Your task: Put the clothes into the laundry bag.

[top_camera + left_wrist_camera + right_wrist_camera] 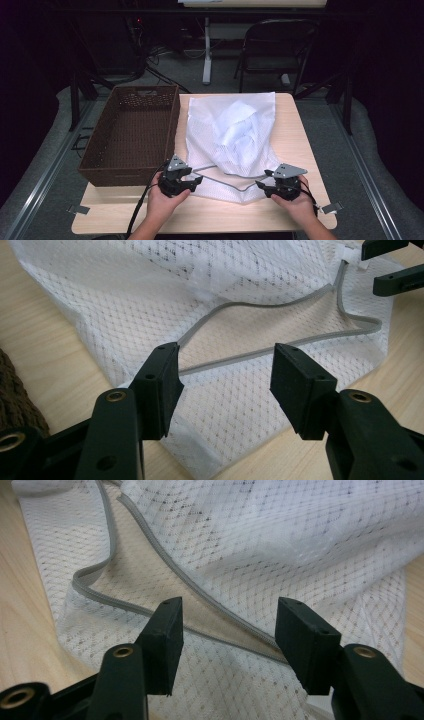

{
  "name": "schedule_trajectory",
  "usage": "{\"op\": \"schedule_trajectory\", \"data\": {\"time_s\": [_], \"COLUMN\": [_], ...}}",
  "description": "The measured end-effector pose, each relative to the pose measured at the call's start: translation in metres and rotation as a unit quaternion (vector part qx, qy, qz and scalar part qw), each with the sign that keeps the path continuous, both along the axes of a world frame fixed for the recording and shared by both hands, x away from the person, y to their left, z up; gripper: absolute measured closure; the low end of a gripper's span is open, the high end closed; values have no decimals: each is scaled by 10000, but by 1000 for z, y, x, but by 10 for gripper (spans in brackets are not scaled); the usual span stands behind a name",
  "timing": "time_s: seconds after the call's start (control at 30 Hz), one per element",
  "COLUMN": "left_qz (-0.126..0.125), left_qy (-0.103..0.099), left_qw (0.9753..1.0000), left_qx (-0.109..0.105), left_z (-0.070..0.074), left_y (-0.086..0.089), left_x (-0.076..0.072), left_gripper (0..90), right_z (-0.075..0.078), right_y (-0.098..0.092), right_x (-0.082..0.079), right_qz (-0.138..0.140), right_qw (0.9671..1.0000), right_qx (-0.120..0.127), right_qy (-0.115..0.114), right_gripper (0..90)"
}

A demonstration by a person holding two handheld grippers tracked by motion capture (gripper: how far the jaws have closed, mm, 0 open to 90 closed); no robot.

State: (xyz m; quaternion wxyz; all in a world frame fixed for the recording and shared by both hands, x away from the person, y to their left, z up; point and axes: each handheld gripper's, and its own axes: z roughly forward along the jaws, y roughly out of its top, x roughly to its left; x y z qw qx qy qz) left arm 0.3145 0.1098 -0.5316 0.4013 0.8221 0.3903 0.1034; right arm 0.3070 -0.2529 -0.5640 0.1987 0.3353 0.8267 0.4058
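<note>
At table's near edge, white mesh laundry bag lies flat, its grey zipper opening running crosswise between left gripper and right gripper; both wide open, empty, equally near.

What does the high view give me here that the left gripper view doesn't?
High view alone: the brown basket's whole shape, beside the mesh bag; the bulge of white cloth inside the bag; both hands; a chair beyond the table.

Left gripper view alone: the mesh weave up close, and the left tool open over the bag's near edge.

Both: the grey zipper gaping open and the right tool, also open.
</note>
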Motion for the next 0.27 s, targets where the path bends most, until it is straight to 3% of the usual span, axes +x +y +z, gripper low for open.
{"op": "schedule_trajectory", "data": {"time_s": [0.27], "left_qz": [-69], "left_qy": [76], "left_qw": [9999], "left_qx": [7], "left_z": [0], "left_y": [-1], "left_x": [0], "left_gripper": [454], "right_z": [1], "right_y": [-6], "right_x": [2], "right_qz": [-150], "right_qw": [9998], "right_qx": [115], "right_qy": [31], "right_gripper": [476]}}
